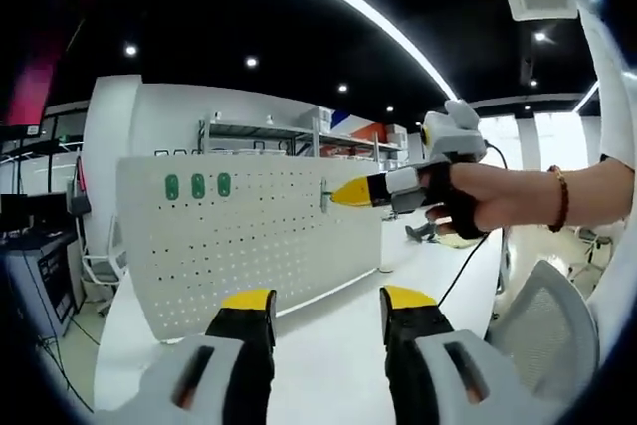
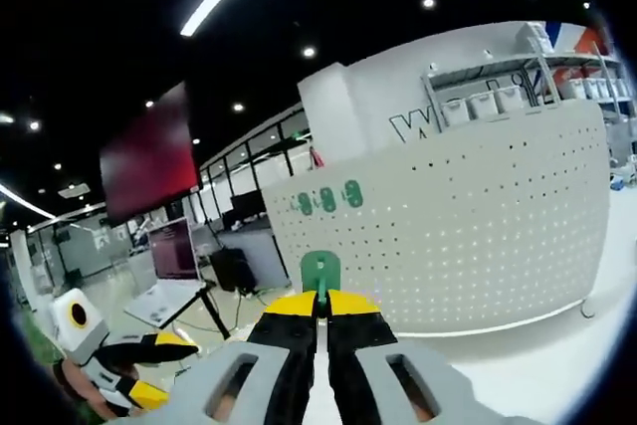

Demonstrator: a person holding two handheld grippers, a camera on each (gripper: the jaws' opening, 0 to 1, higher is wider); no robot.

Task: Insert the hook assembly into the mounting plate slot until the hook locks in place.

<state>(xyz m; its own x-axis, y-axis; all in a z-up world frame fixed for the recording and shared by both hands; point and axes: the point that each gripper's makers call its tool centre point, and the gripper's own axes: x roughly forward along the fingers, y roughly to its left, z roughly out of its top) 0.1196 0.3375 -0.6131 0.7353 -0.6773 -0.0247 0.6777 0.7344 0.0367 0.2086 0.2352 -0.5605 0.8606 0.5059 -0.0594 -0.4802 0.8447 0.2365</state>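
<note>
A white perforated mounting plate [image 1: 249,246] [image 2: 478,216] stands upright on the white table [image 1: 338,355]. Three green hooks [image 1: 198,185] [image 2: 326,198] sit in a row near its upper left corner. My right gripper [image 2: 320,308] is shut on a green hook assembly [image 2: 320,271], held a little in front of the plate. In the left gripper view a hand brings the right gripper [image 1: 343,193] in from the right, with the small hook [image 1: 324,196] at its tip near the plate's right part. My left gripper [image 1: 328,298] is open and holds nothing, low in front of the plate.
A grey mesh chair [image 1: 542,316] stands at the right of the table. Metal shelving [image 1: 259,131] runs behind the plate. Desks with monitors [image 2: 174,246] stand off to the left. The left gripper [image 2: 149,365] shows low at the left in the right gripper view.
</note>
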